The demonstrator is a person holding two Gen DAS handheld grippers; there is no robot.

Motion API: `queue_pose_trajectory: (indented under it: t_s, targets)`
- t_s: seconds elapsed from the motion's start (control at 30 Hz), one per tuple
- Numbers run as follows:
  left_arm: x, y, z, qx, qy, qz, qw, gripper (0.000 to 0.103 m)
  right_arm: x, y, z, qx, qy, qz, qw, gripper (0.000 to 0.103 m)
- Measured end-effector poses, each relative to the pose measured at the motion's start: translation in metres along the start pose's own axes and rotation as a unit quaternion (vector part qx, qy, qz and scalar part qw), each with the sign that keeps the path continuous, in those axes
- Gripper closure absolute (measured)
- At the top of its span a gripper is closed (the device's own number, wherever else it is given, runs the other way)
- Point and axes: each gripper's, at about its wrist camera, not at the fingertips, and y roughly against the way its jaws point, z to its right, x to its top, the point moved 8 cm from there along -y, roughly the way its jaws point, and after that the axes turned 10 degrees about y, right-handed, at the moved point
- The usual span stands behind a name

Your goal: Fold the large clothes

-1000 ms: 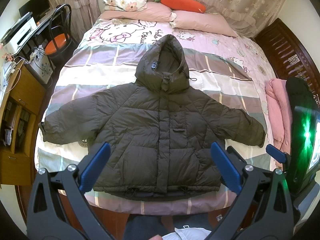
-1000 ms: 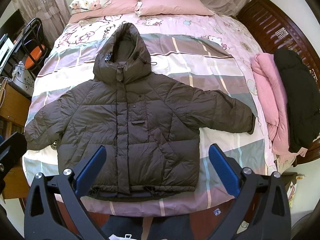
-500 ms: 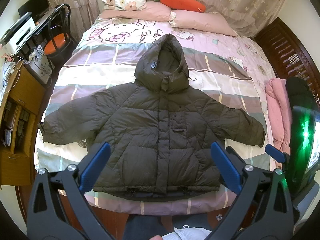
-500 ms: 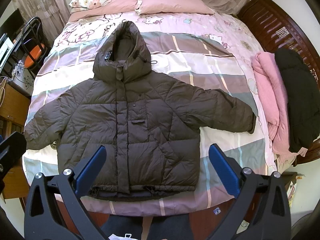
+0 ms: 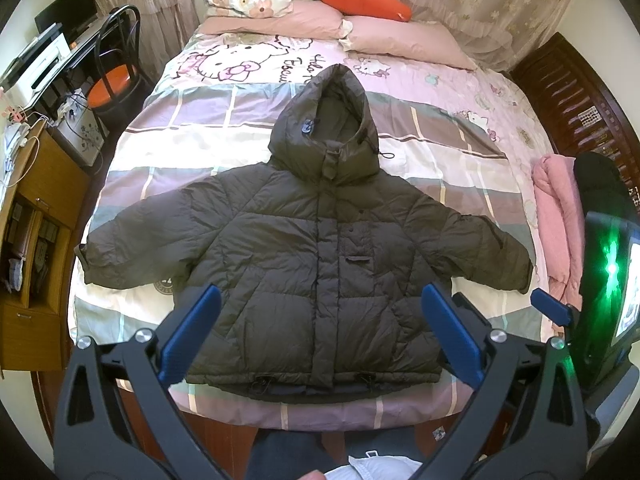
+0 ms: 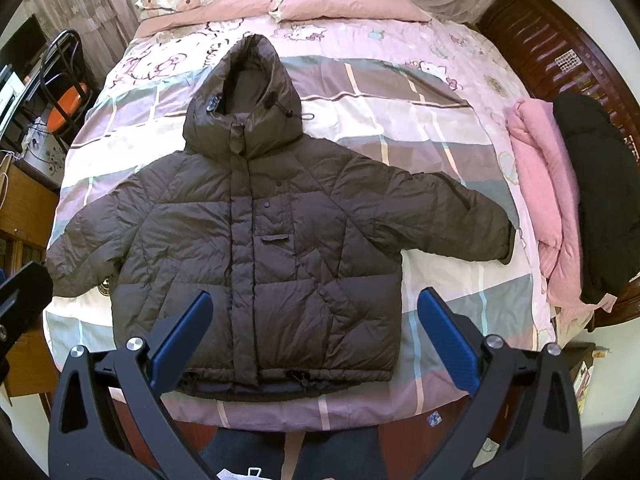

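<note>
A dark hooded puffer jacket (image 5: 316,264) lies flat, front up, on the bed (image 5: 460,168), sleeves spread to both sides and hood toward the pillows (image 5: 312,20). The left tool (image 5: 320,320) and right tool (image 6: 314,318) hang above the hem, jaws spread wide, touching nothing. A pink garment (image 6: 540,208) and a black garment (image 6: 600,200) lie together at the bed's right edge.

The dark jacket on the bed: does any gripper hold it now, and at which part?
Nothing is held. The left gripper and right gripper are both open above the jacket, which lies flat on the bed.
</note>
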Motion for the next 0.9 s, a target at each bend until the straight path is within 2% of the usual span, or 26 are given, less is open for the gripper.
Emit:
queue_pose_trajectory:
  t_s: [0.17,0.27,0.4,0.47,0.53,0.63,0.73,0.8,0.83,0.9]
  targets:
    - [-0.013,-0.024,0.007,0.007,0.002,-0.014,0.9999,0.002,-0.022,-0.036,0.016,0.011,-0.014,-0.033,0.999,0.001]
    - [-0.021,-0.047,0.012,-0.017,0.016,-0.037,0.9990,0.002,-0.037,-0.064,0.037,0.030,-0.034,-0.055,0.997,0.001]
    - [-0.035,-0.083,0.019,-0.027,0.041,-0.067,0.9965,0.002,-0.050,-0.106,0.092,0.118,-0.113,-0.053,0.985,0.001]
    - [-0.044,-0.108,0.030,-0.031,0.049,-0.088,0.9944,0.002,-0.057,-0.135,0.132,0.136,-0.150,-0.052,0.978,0.001]
    - [-0.055,-0.138,0.045,-0.025,0.051,-0.105,0.9929,0.002,-0.068,-0.166,0.178,0.155,-0.205,-0.052,0.965,0.001]
    - [-0.073,-0.196,0.068,0.007,0.037,-0.143,0.9890,0.002,-0.092,-0.217,0.260,0.182,-0.314,-0.034,0.931,0.001]
    - [-0.087,-0.251,0.092,0.019,0.046,-0.159,0.9860,0.002,-0.128,-0.269,0.344,0.176,-0.407,-0.032,0.896,0.001]
    - [-0.100,-0.290,0.115,0.022,0.053,-0.172,0.9834,0.002,-0.142,-0.295,0.378,0.185,-0.445,-0.026,0.876,0.001]
    - [-0.103,-0.301,0.122,0.023,0.055,-0.177,0.9824,0.002,-0.147,-0.309,0.393,0.200,-0.466,-0.020,0.862,0.001]
    - [-0.113,-0.330,0.142,0.027,0.054,-0.188,0.9803,0.002,-0.155,-0.332,0.415,0.211,-0.495,-0.015,0.843,0.001]
